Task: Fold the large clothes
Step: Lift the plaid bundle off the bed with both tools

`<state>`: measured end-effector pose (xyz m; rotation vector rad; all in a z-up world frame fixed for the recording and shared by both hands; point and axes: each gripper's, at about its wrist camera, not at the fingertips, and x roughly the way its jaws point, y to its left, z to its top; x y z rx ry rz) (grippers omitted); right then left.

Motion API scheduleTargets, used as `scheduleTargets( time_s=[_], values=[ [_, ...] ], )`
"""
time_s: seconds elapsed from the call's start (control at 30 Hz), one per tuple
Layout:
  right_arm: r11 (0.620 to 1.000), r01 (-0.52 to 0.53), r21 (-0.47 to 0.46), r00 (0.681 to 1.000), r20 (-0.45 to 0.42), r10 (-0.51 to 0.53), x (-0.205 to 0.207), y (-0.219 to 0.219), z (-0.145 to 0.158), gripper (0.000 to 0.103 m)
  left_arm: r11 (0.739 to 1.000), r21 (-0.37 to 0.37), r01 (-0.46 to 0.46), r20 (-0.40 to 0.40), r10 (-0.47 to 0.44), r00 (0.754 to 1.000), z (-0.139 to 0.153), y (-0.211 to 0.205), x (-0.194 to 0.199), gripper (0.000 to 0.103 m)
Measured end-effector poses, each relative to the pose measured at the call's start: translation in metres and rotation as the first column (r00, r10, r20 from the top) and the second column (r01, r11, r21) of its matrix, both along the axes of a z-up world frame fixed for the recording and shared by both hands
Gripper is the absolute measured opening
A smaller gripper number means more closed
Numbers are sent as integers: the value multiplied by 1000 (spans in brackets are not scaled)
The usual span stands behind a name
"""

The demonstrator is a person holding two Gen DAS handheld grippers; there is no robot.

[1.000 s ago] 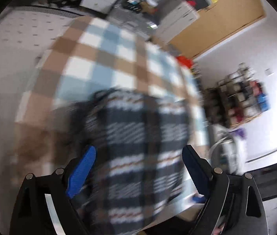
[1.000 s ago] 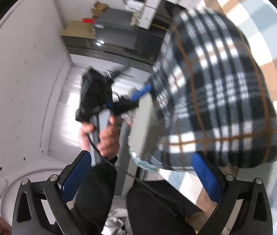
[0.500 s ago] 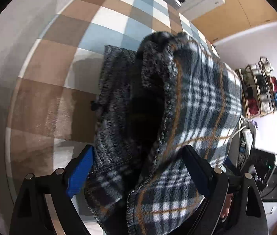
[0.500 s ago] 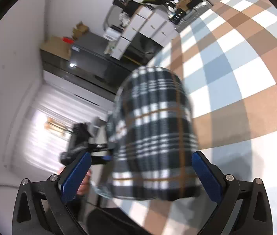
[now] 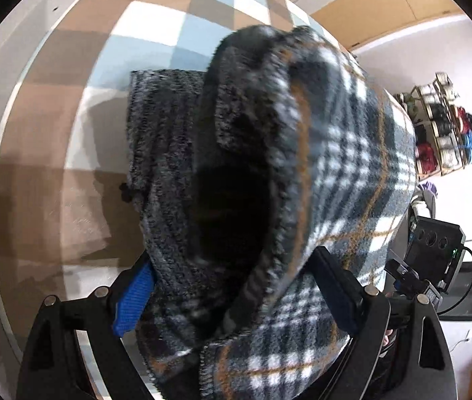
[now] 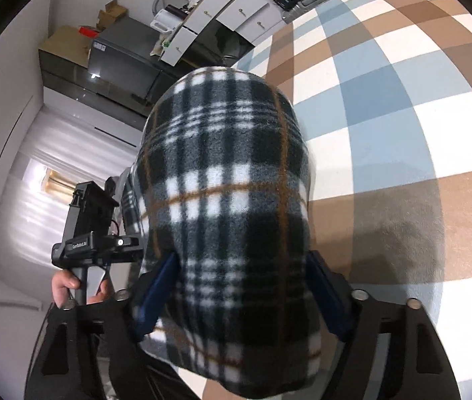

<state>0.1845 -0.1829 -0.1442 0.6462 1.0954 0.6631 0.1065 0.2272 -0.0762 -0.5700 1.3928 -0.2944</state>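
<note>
The plaid fleece garment [image 6: 232, 206] fills the middle of both views, hiding each claw's fingertips. It runs lengthwise from the bottom edge up, over the checked surface [image 6: 386, 106]. The right gripper [image 6: 239, 296] has just been closing and now pinches the fleece; the left gripper [image 5: 232, 293] grips it too (wide). Lettering on the left tool's body, at lower left of the right view, is too small to read.

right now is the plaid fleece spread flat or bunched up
Bunched up: the plaid fleece hangs in thick folds between both grippers, above the checked cloth.
</note>
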Motion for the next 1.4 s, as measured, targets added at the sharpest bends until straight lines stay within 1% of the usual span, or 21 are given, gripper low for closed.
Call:
scheduleTargets(
  time_s=[0.03,0.17,0.3,0.43,0.53,0.63,0.73,0.8,0.93,1.03,1.07,1.1,1.17,1.23,1.33,1.37,1.4],
  values=[
    [1000,2,8,1000,-8,-2,-3,-4,0,65,1000,6,14,6,-14,1000,3,-7,0,87],
    [1000,5,0,1000,-12,-5,-12,-19,2,61,995,39,92,22,-92,995,6,-41,8,87],
    [999,38,-31,999,1,-38,-27,-46,9,57,987,34,158,24,-159,987,5,-76,16,87],
    [994,102,-45,995,4,-102,-41,-80,13,56,972,37,233,35,-234,972,6,-113,22,87],
    [988,142,-60,990,13,-142,-47,-97,14,56,962,77,262,54,-266,962,6,-136,27,87],
    [986,154,-57,988,13,-153,-50,-104,12,56,967,90,237,60,-243,968,7,-137,33,87],
    [985,148,-87,989,33,-145,-52,-101,13,56,975,106,197,59,-204,977,10,-122,24,87],
    [984,145,-107,989,51,-140,-54,-98,16,58,979,119,167,86,-178,980,16,-112,14,87],
    [979,157,-129,986,74,-148,-52,-95,20,59,977,192,88,168,-121,978,36,-102,-6,87],
    [973,172,-152,982,98,-158,-56,-93,25,59,963,267,21,258,-93,962,59,-95,-25,88],
    [969,182,-165,980,112,-165,-58,-92,27,59,958,286,12,277,-94,956,61,-91,-28,88],
    [964,193,-181,977,130,-171,-61,-91,30,59,949,315,-5,308,-97,946,69,-91,-35,88],
    [951,217,-218,968,173,-182,-65,-87,37,59,936,349,-36,358,-98,929,81,-90,-49,88],
    [941,244,-233,954,232,-190,-71,-84,46,59,938,344,-45,387,-99,917,89,-83,-60,88],
    [943,274,-187,923,327,-204,-85,-83,66,59,936,347,-57,419,-100,902,97,-82,-74,88],
    [943,283,-174,914,346,-211,-88,-82,71,62,937,346,-56,425,-103,899,99,-95,-68,88],
    [943,297,-153,901,371,-224,-94,-82,76,69,938,341,-53,436,-108,893,103,-98,-71,88]
  ],
)
